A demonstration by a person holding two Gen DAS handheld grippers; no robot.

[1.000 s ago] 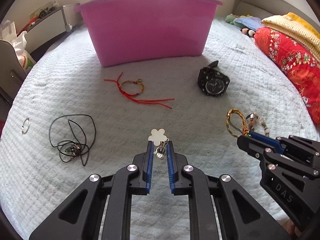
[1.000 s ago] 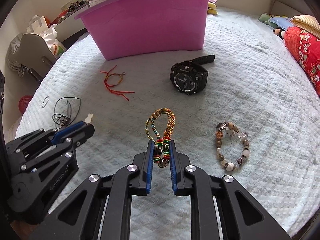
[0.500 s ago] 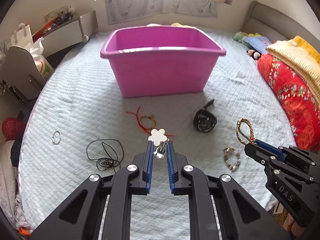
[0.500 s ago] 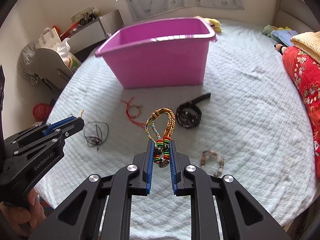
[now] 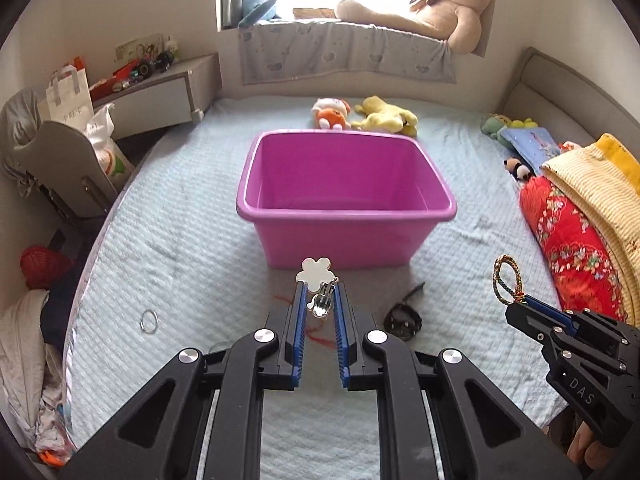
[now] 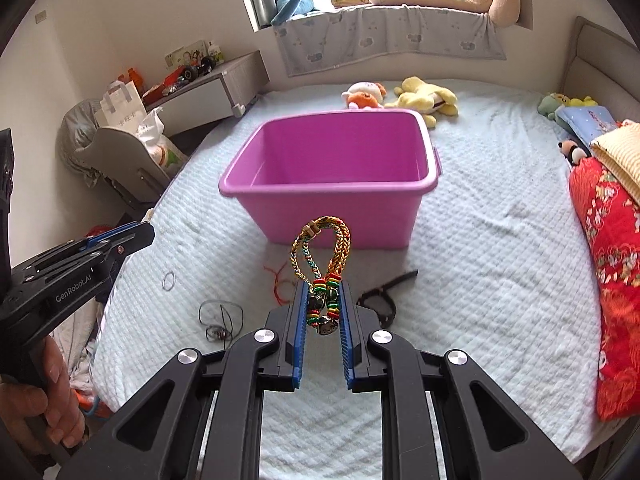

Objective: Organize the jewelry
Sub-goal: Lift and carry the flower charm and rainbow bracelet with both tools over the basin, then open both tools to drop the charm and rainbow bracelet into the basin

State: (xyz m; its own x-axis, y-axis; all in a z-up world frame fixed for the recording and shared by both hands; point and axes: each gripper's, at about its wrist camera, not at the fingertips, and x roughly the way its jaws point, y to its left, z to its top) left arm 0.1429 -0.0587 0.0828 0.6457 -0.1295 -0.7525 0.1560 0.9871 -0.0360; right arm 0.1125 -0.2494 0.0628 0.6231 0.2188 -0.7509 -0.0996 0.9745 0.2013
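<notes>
the left gripper (image 5: 319, 298) pinches a small silver charm with a white flower-shaped tag (image 5: 318, 272), held in the air above the pale quilted bed (image 5: 180, 240) just short of the pink tub (image 5: 346, 196). the right gripper (image 6: 323, 300) is clamped on a braided multicolour bracelet (image 6: 322, 252) whose loop stands up past the fingertips, also short of the tub, whose inside looks bare. down on the bed lie a red string bracelet (image 6: 280, 280), a black watch (image 6: 380, 300), a black cord necklace (image 6: 218, 318) and a small metal ring (image 6: 169, 280), all apart from one another.
</notes>
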